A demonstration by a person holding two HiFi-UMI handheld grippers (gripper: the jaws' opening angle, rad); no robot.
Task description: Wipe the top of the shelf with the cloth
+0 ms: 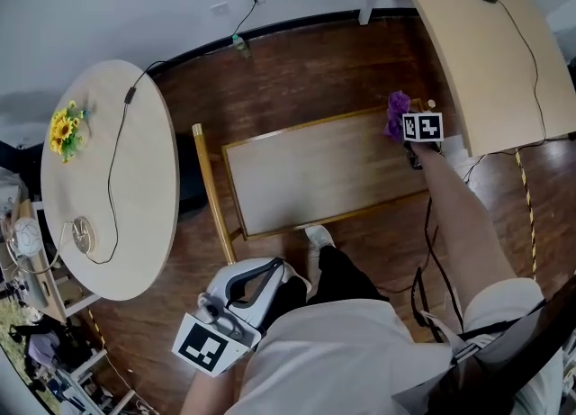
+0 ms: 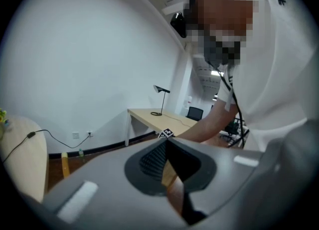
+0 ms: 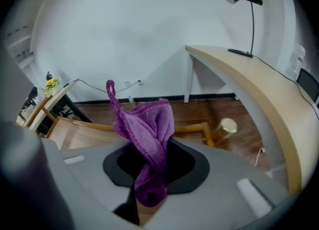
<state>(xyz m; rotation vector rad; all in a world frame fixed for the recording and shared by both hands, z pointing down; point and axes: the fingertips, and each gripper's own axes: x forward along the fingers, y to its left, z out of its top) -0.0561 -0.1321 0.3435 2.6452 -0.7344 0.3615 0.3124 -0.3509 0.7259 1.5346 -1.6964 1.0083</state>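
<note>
The right gripper (image 3: 152, 156) is clamped on a purple knitted cloth (image 3: 147, 124). The cloth bunches out beyond the jaws, with a thin loop standing free at its upper end. In the head view this gripper is held at arm's length over the far right corner of the shelf (image 1: 315, 175), and the cloth sits right at that corner. It looks raised rather than pressed flat, though contact with the wood cannot be made out for certain. From the cloth, the bare wooden top runs away to the person's left along its long axis, and a narrower strip of it lies back toward the body. A wipe would most likely have to travel leftward along that length. The left gripper (image 2: 167, 144) has its jaws together on nothing and is held low by the person's waist. It is well apart from the shelf, so the right arm is plainly the nearer one.
</note>
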